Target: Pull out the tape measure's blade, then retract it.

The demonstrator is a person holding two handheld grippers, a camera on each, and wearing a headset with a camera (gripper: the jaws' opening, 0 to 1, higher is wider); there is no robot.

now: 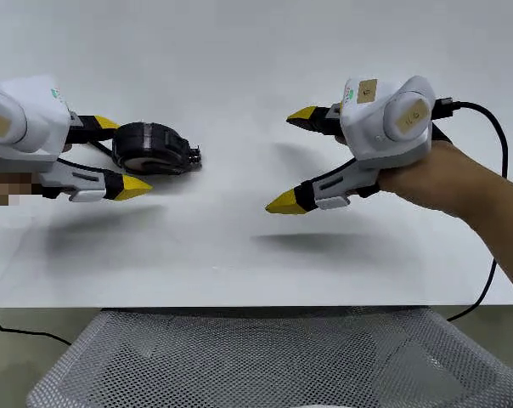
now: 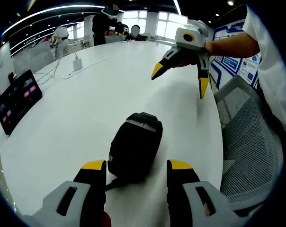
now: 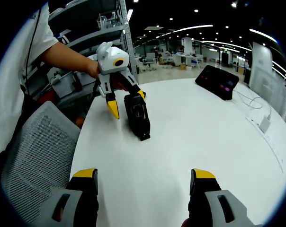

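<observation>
Grey mesh chair back (image 1: 265, 357) at frame bottom. Black round plastic tape measure (image 1: 159, 146) at left on white tabletop (image 1: 239, 51). Left gripper (image 1: 121, 155) straddles it, jaws parted, seemingly unclamped. Right gripper (image 1: 291, 159) centre-right, wide open, empty. Blade still in; next: clamp case, pinch blade tip.

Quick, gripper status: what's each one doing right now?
Left gripper: open, jaws straddling the tape measure.
Right gripper: open, holding nothing.
</observation>
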